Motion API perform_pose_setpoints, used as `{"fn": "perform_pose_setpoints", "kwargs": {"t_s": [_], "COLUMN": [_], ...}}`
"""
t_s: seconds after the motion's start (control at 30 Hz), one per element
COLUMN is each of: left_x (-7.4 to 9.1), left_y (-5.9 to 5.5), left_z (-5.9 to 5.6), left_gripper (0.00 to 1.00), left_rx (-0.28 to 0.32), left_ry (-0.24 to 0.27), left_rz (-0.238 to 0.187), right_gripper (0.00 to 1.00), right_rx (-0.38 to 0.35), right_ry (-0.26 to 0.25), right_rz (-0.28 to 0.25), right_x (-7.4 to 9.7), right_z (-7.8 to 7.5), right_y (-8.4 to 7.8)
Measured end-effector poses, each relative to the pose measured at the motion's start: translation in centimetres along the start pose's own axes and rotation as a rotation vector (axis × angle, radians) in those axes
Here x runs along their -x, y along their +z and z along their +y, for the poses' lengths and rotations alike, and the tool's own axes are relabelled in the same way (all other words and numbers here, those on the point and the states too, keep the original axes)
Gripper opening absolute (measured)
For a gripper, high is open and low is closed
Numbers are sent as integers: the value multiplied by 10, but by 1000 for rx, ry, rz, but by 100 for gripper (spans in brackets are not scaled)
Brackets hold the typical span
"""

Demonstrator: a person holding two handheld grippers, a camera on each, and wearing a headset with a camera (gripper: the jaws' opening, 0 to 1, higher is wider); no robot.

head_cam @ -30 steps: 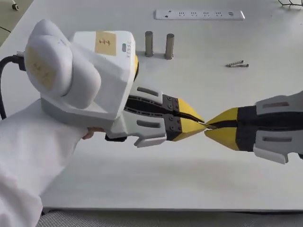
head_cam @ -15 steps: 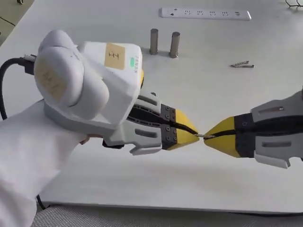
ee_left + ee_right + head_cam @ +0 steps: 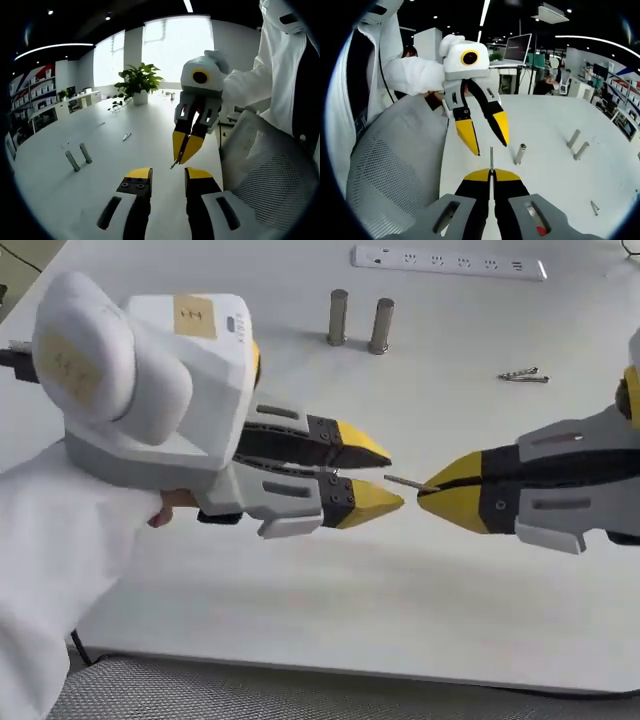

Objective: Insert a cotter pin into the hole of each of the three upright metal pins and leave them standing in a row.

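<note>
The step in hand appears to be readying the thin, straight, grey metal cotter pin (image 3: 406, 482) for the trip to a post. The white right gripper (image 3: 422, 490) has its yellow-tipped jaws pressed together on one end of it. The bulky white left gripper (image 3: 396, 479) faces it with its jaws spread wide, and the pin's free end sits in the gap between them.

To do this well, the person needs a firm pinch with the wire in line with the right jaws. The left gripper should draw away sideways so that neither jaw knocks the free end. The pin then wants to meet a post level and be pushed along its own axis, probably with the left gripper steadying that post.

The cotter pin (image 3: 491, 157) is a slim, dull silver wire, much of it jutting out past the jaws. It hangs in the air above the white tabletop (image 3: 300, 600), near the front edge.

A first upright metal pin (image 3: 338, 318) and a second upright metal pin (image 3: 381, 326) stand side by side at the far side. A third upright metal pin (image 3: 520, 154) stands apart from them. A spare cotter pin (image 3: 524, 375) lies flat to the right. The posts' cross-holes are too small to make out.
</note>
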State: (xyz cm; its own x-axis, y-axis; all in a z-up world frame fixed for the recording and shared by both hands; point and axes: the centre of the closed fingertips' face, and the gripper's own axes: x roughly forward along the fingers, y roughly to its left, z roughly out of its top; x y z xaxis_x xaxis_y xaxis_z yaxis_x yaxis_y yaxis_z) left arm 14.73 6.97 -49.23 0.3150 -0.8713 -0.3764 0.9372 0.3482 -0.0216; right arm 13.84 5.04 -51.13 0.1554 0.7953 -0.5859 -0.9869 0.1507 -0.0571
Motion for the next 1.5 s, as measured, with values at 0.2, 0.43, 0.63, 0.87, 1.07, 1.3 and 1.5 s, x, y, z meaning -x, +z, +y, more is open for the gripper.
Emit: {"fn": "perform_pose_setpoints", "kwargs": {"t_s": [0.2, 0.43, 0.63, 0.87, 1.07, 1.3, 1.5], "left_x": [10, 5, -8, -19, -25, -26, -27], "left_y": [-12, -36, -62, -80, -88, -91, -90], "left_z": [41, 65, 69, 73, 76, 82, 80], "left_gripper": [32, 31, 29, 25, 20, 15, 8], "left_rx": [66, 150, 187, 193, 195, 172, 154], "left_ry": [137, 189, 186, 204, 220, 260, 253], "left_rz": [-14, 2, 59, 100, 122, 125, 115], "right_gripper": [0, 0, 0, 0, 0, 0, 0], "right_rx": [2, -14, -17, -31, -38, -35, -35], "right_ry": [-35, -45, -26, -9, 1, 12, 16], "right_rz": [42, 85, 120, 154, 164, 170, 168], "right_x": [-13, -32, -42, -48, -51, -55, -60], "right_z": [-32, -55, -56, -53, -53, -52, -54], "right_y": [-12, -22, -27, -34, -34, -33, -30]}}
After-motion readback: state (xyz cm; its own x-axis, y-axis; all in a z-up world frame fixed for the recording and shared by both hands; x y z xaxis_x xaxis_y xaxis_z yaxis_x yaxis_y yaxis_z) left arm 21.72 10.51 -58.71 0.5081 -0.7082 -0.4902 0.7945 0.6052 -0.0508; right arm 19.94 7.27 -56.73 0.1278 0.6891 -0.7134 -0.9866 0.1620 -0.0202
